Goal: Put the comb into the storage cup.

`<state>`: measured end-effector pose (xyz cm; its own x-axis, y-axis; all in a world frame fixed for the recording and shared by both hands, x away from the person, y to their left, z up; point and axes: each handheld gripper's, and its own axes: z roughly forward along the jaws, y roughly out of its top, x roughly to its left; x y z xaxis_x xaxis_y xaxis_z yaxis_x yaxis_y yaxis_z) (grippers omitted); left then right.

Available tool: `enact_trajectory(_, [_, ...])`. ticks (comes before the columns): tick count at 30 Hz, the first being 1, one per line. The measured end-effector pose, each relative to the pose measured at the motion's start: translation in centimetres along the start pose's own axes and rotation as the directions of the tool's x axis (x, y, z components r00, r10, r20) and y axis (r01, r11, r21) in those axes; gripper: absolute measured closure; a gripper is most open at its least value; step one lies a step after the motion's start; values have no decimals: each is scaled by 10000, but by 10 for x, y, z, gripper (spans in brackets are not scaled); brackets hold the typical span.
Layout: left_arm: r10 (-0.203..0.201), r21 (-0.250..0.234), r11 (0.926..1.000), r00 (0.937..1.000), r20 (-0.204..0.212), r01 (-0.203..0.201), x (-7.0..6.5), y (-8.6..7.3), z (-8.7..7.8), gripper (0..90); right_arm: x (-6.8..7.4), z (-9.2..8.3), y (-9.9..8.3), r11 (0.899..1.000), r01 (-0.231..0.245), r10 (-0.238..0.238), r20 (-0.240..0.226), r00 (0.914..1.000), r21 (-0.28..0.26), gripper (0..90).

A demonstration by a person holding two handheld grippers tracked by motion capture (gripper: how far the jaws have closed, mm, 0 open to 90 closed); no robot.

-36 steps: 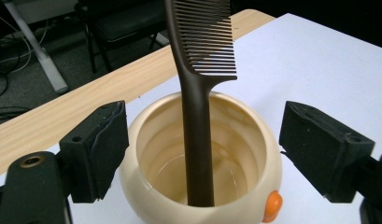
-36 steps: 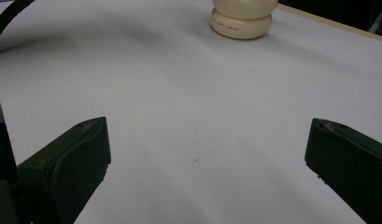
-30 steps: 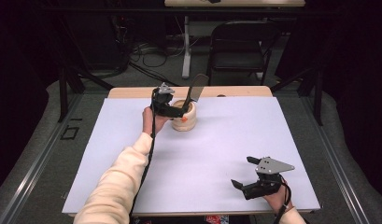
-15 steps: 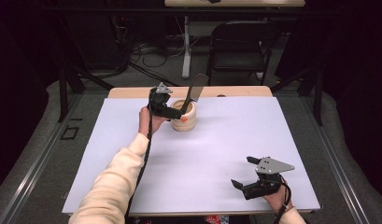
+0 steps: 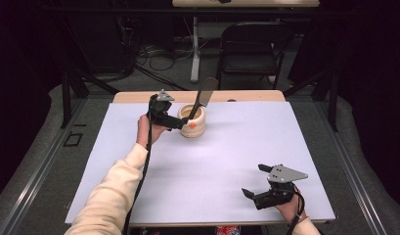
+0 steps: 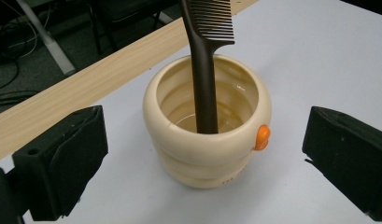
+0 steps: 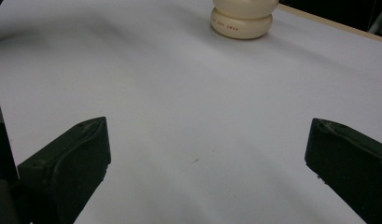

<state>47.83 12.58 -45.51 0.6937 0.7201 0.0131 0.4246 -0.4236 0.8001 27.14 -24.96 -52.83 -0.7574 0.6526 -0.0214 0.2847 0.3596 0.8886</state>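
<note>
A white-topped table (image 5: 217,166) with a wooden far edge; a cream cup (image 5: 192,122) stands on it.

in the left gripper view the comb (image 6: 205,70) runs off the top edge, and its lower end is hidden behind the cup (image 6: 208,154) rim. small print low on the cup is too blurred to read. in the right gripper view the cup (image 7: 242,21) is cut off by the top edge.

bright even light on the white table (image 5: 207,166), dark surroundings, soft shadows.
</note>
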Motion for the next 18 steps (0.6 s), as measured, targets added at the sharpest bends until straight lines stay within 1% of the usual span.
enact_trajectory(3, [61, 43, 10000, 9999, -117, -60, 1, -2, -6, 1, 1, 1, 1, 10000, 45, -45, -23, 10000, 1, 0])
enact_trajectory(6, [10, 38, 10000, 9997, -226, -9, 2, -5, -11, 0, 1, 0, 1, 10000, -24, 24, -12, 10000, -7, 0])
enact_trajectory(8, [77, 54, 10000, 9996, -257, -75, 1, -5, -12, 0, 1, 0, 1, 10000, 7, -7, -5, 10000, -11, 0])
enact_trajectory(11, [87, 3, 10000, 9996, -261, -87, 0, -7, -14, 0, 1, 0, 1, 10000, -52, 52, -14, 10000, 17, 0])
enact_trajectory(15, [56, 225, 9997, 9999, -159, -53, -1, -9, -14, 0, 0, 0, 0, 10000, -45, 45, -7, 10000, 19, 0])
enact_trajectory(18, [113, 249, 9996, 9997, -206, -108, -2, -10, -17, 0, 0, 0, 1, 10000, -54, 54, -10, 10000, 36, 0])
